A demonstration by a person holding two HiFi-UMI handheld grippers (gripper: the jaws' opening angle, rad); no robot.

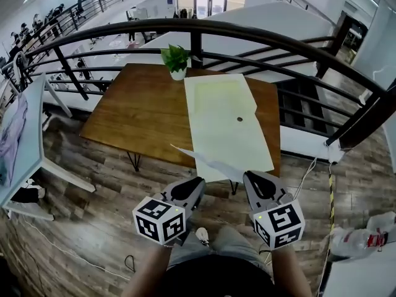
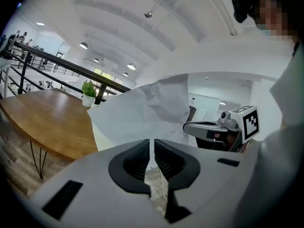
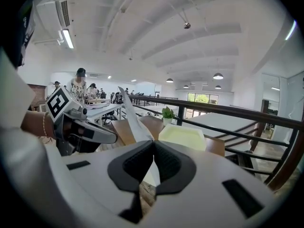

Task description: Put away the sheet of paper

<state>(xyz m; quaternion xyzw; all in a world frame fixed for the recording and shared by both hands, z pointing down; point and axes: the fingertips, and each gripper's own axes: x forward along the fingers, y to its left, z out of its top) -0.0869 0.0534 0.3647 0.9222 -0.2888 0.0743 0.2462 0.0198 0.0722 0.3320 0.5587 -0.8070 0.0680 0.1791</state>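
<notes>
A white sheet of paper [image 1: 207,159] hangs in the air just in front of the near edge of the wooden table [image 1: 142,110], seen almost edge-on in the head view. My left gripper [image 1: 197,183] is shut on its near left part and my right gripper [image 1: 250,178] is shut on its near right part. In the left gripper view the paper [image 2: 147,108] rises crumpled from the shut jaws [image 2: 152,146]. From the jaws [image 3: 153,148] in the right gripper view, the paper [image 3: 134,120] stands up as a thin strip.
A pale yellow-green translucent folder [image 1: 226,122] with a dark snap button lies on the table's right half, overhanging the near edge. A small potted plant [image 1: 176,60] stands at the table's far edge before a dark railing [image 1: 247,36]. A white table [image 1: 25,135] stands at the left.
</notes>
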